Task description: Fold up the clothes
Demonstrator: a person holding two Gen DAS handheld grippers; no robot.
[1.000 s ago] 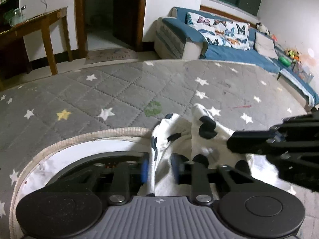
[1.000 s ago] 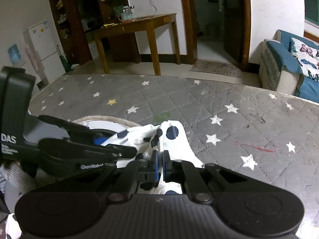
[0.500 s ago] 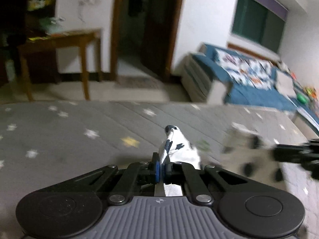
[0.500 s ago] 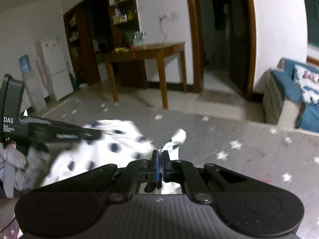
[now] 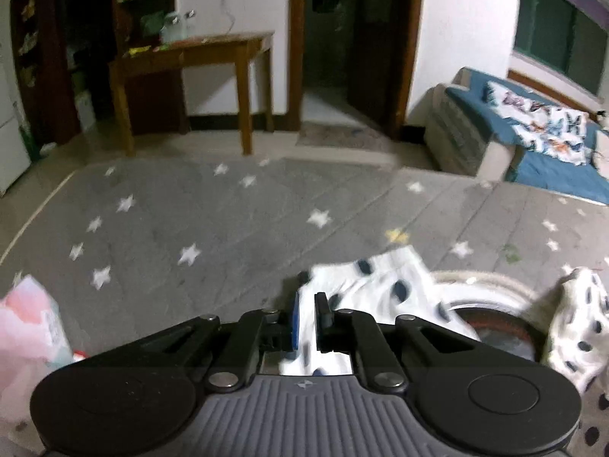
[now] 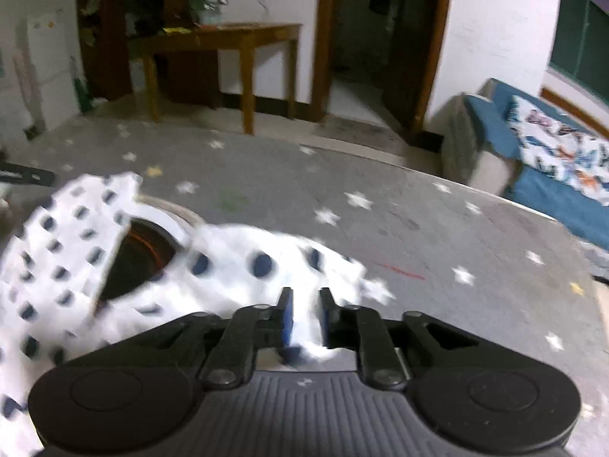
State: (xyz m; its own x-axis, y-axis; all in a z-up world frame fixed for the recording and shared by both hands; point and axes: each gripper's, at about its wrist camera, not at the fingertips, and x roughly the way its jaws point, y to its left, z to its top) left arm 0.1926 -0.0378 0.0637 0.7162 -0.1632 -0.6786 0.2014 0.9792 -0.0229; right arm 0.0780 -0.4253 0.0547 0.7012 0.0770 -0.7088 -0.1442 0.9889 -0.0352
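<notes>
**Spotted garment stretched over the basket rim**

The white garment with dark spots (image 6: 243, 262) hangs spread between the two grippers, draped across the pale rim of a round basket (image 5: 491, 285) that sits on the grey star-patterned mat (image 5: 228, 221). Through a gap in the cloth the basket's dark inside shows. The left gripper (image 5: 306, 318) has a fold of the fabric between its jaws, which stand narrow and are easing apart; the pads look close against the cloth. The right gripper (image 6: 304, 320) also has cloth between its jaws, which are opening, with a visible gap on each side of the fabric. A pink and white bundle (image 5: 26, 327) lies at the mat's near left corner. Beyond the mat's far edge stand a wooden table (image 5: 198, 57) and a blue sofa (image 5: 533, 141).
</notes>
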